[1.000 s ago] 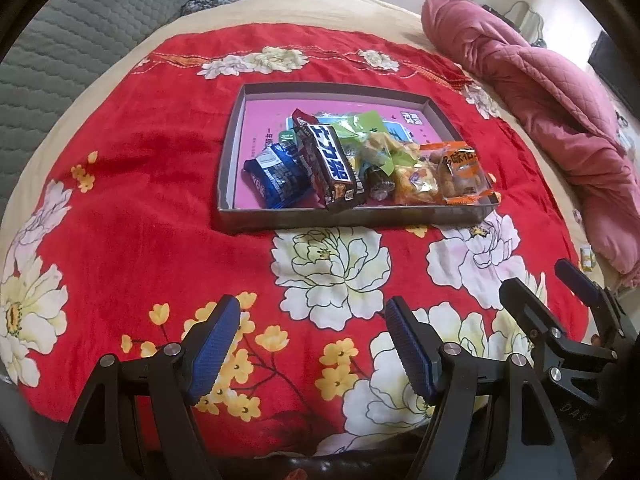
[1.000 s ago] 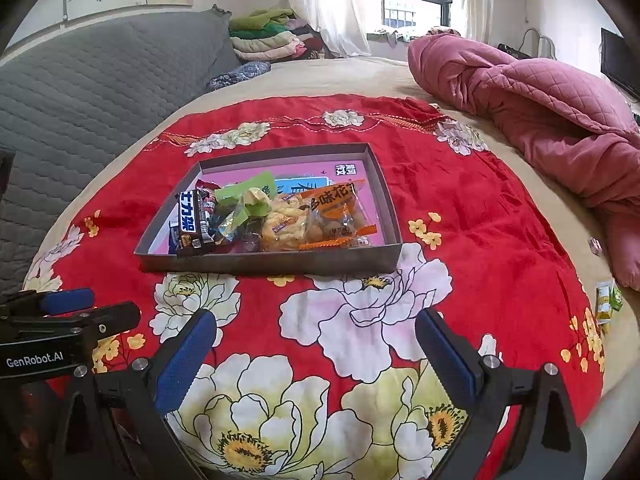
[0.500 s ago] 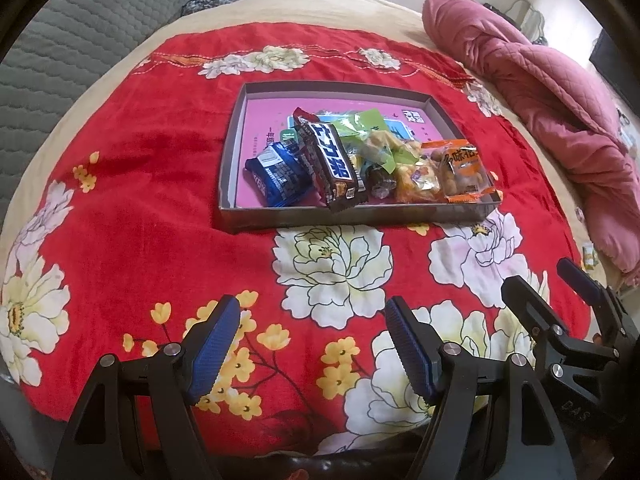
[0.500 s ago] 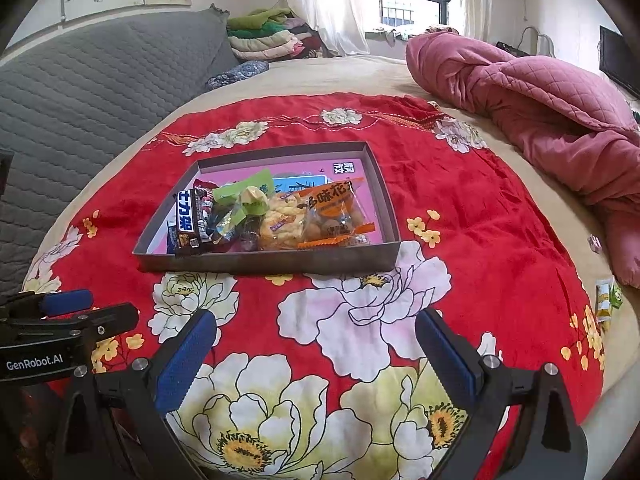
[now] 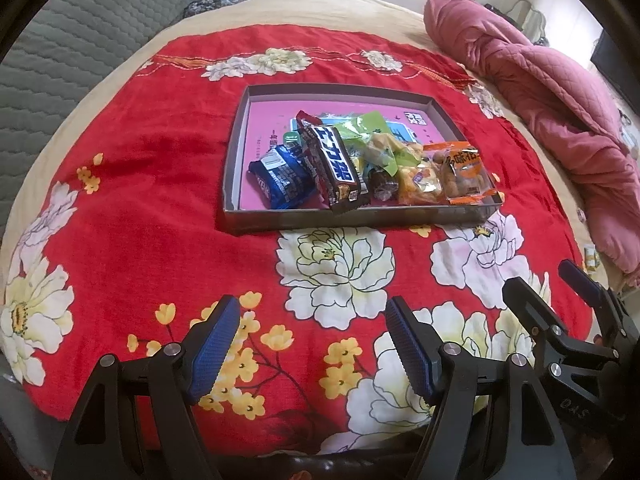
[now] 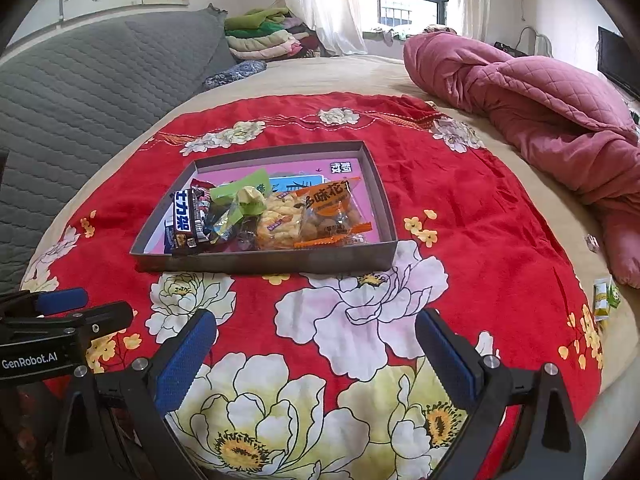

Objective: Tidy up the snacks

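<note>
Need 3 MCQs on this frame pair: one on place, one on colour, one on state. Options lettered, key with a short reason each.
1. Where do the snack packets lie?
A. Piled along the near side of the shallow tray
B. Scattered over the pink quilt
C. On the grey headboard

2. What colour is the cloth under the tray?
A. Plain green
B. Red with large flowers
C. Black and white stripes

3. How do the left gripper and the right gripper stand?
A. Each shut on a packet
B. Left shut on the chocolate bar, right open
C. Both open and empty, hovering short of the tray

Key: 1 A, the blue packet, the chocolate bar and the orange nut bag all sit against the tray's near wall. 2 B, red floral fabric spreads beneath it. 3 C, only cloth shows between the blue pads in both wrist views.
</note>
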{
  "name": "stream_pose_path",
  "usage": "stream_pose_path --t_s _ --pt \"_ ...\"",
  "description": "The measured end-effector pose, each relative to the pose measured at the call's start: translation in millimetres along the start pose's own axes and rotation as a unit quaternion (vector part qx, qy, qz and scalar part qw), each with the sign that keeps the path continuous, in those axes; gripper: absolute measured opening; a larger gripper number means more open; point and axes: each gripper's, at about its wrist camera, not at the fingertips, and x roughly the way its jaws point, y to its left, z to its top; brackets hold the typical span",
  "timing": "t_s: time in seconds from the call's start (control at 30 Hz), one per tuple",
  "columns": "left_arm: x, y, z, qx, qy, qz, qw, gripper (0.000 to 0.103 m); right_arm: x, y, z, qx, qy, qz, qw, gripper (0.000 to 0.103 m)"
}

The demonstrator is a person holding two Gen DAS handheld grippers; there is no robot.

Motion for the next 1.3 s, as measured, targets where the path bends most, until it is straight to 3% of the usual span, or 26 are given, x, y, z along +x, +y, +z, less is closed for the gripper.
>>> stream_pose_path --t_s 0.93,1.17,1.3 --pt "3 -1 -1 0.002 0.008 0.014 0.9999 0.076 3 2 -2 -0.002 0.005 0.005 1.0 0.1" --pt "3 -1 0 0.002 0.006 0.004 1.0 0.076 9 0 -3 -0.001 0.017 0.007 1.0 0.1" --pt "6 8 7 -0.015 -0.014 -0.029 0.9994 0.076 18 -3 -6 0.004 0.022 0.015 1.0 0.1"
